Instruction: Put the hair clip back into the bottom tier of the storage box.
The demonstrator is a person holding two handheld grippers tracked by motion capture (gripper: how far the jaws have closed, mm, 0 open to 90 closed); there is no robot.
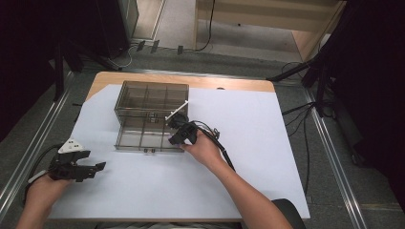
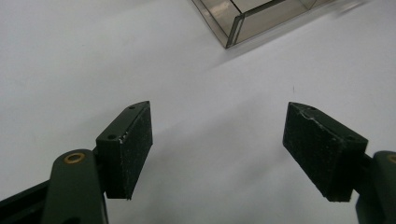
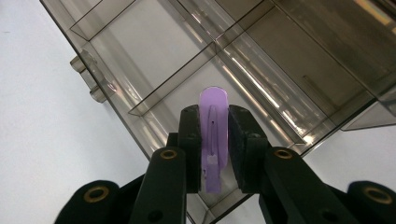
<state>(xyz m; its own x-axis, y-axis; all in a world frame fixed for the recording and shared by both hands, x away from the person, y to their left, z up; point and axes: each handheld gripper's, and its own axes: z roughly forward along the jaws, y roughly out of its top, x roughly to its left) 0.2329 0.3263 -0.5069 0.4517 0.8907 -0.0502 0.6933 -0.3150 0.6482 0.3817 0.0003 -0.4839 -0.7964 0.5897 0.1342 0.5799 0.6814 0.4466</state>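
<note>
Paper (image 1: 157, 191) covers the table around the smoky compartment box (image 1: 152, 116), leaving open room on every side of it. Over the box's near right compartments the right gripper (image 3: 214, 140) pinches a flat purple clip (image 3: 214, 135), long axis running away along the jaws toward those cells. Well left of the box, the left gripper (image 2: 217, 154) gapes with nothing between its pads.

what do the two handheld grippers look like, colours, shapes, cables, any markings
Both are black. The left gripper carries a grey three-cornered plate on top, and a dark cable loops from it. Its flat, rectangular pads are scuffed, on arms with brass-coloured rivets. The right gripper has the same brass rivets; a black cable and a white stick-like piece come off it.
</note>
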